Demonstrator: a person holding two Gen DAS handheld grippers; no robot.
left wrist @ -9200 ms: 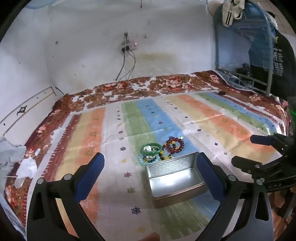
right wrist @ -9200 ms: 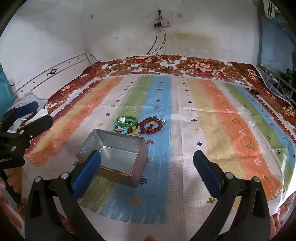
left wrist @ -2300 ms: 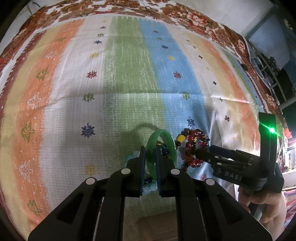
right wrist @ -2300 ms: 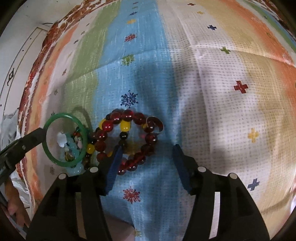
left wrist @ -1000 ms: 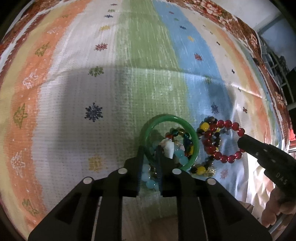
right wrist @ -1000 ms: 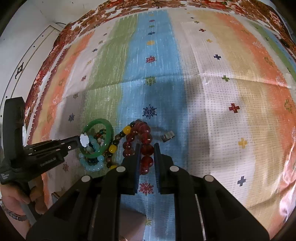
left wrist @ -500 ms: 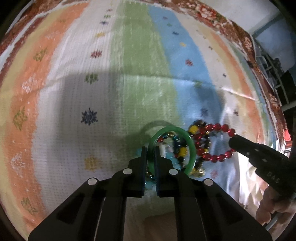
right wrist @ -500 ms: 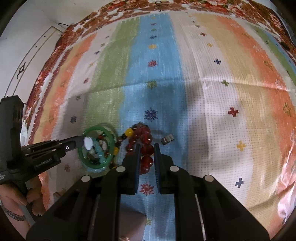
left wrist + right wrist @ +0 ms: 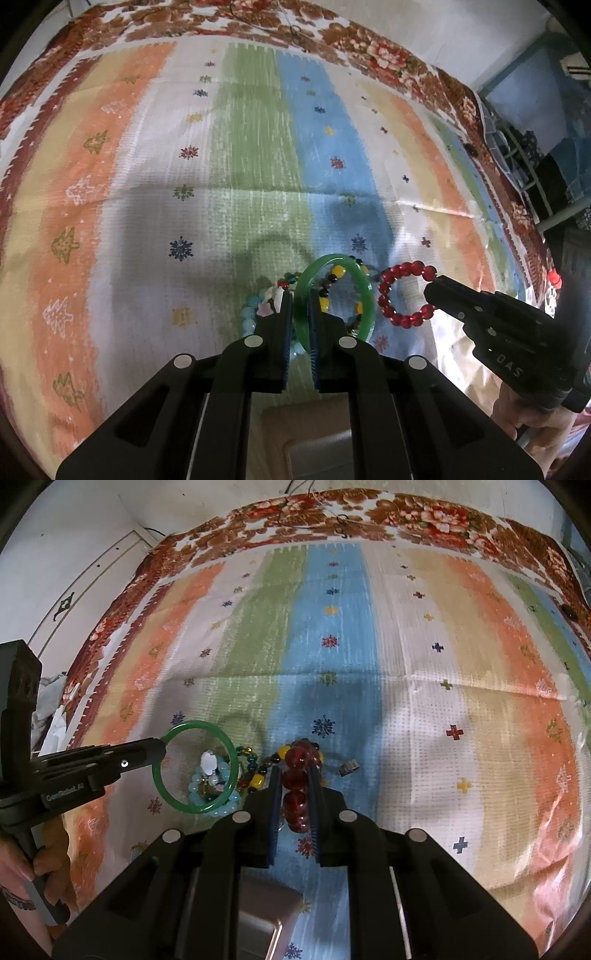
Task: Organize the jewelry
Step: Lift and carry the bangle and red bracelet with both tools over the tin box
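Observation:
My left gripper [image 9: 300, 299] is shut on the rim of a green bangle [image 9: 364, 295], held upright above the striped cloth; from the right wrist view the bangle [image 9: 159, 775] hangs at that gripper's [image 9: 162, 746] tip. My right gripper [image 9: 294, 773] is shut on a red bead bracelet [image 9: 295, 775], which shows as a lifted ring [image 9: 386, 295] beside the bangle in the left wrist view, held by the right gripper [image 9: 430, 286]. Under them a pile of bead bracelets [image 9: 218, 786] in pale blue, yellow and dark beads lies on the cloth. A metal tin [image 9: 266, 934] sits just below my fingers.
The striped bedspread [image 9: 443, 664] covers the whole bed, with a floral border [image 9: 406, 513] at the far edge. A small grey clasp-like piece [image 9: 348, 767] lies right of the beads. A person's hand [image 9: 22, 864] holds the left gripper. A white wall stands behind.
Both grippers have risen off the cloth. The green bangle and the red bracelet have come up with them, clear of the bead pile that stays below.

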